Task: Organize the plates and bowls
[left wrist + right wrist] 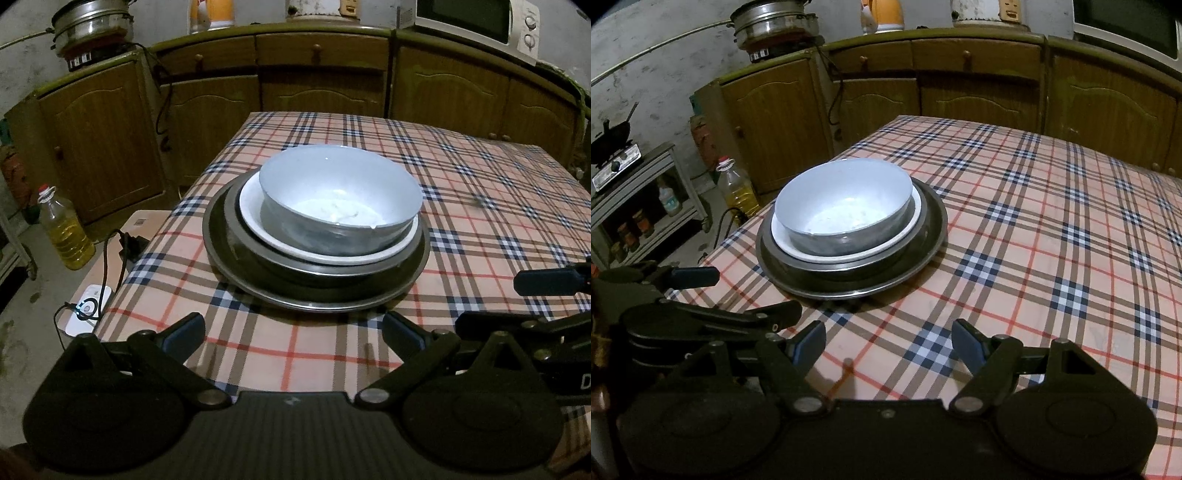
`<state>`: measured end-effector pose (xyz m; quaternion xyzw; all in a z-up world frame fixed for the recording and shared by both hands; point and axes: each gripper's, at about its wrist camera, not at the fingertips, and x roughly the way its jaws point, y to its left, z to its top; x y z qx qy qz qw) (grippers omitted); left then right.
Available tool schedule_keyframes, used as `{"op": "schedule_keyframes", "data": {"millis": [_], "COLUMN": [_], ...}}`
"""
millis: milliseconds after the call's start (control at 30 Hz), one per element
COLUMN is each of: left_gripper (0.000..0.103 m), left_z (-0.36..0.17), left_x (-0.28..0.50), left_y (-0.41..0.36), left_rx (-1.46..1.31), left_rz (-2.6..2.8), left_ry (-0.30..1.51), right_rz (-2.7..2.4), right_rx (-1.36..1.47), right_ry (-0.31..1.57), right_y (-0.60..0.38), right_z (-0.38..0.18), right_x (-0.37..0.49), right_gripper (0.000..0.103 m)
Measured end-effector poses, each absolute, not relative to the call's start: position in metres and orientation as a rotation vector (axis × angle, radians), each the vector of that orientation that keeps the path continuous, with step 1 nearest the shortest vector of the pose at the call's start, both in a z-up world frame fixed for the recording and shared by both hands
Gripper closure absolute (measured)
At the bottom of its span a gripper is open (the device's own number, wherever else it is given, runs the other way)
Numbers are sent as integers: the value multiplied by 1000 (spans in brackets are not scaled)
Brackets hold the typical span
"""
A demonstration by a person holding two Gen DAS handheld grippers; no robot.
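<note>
A stack of dishes stands on the plaid tablecloth (480, 192). A metal bowl (340, 195) sits on top, inside a white plate (255, 221), on a dark dish (236, 243), on a wide steel plate (221, 266). The same stack shows in the right wrist view, with the bowl (842, 203) on the white plate (783, 240) and the steel plate (931, 236). My left gripper (293, 332) is open and empty, just in front of the stack. My right gripper (888, 341) is open and empty, in front and to the right of the stack. Each gripper shows in the other's view, the right one (546, 295) and the left one (738, 295).
Wooden cabinets (321, 74) line the far wall, with a steel pot (92, 26) and a microwave (476, 22) on top. An oil bottle (64, 229), a cable and a white device (88, 308) lie left of the table. A stove shelf (631, 184) stands further left.
</note>
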<state>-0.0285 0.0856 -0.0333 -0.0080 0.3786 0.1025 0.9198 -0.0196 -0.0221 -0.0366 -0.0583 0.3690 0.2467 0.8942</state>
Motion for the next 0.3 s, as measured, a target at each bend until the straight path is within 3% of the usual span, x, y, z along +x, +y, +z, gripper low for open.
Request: {"op": "schedule_keyframes", "data": {"millis": [300], "left_gripper": [0], "left_z": [-35], "left_x": [-28], "left_y": [85], "left_rx": [-24], "left_rz": [212], "left_ry": [775], "right_rz": [511], "right_rx": [-121], "right_ry": [765], "right_y": [-22], "right_z": [-37], "right_x": [-20], "right_gripper": [14]}}
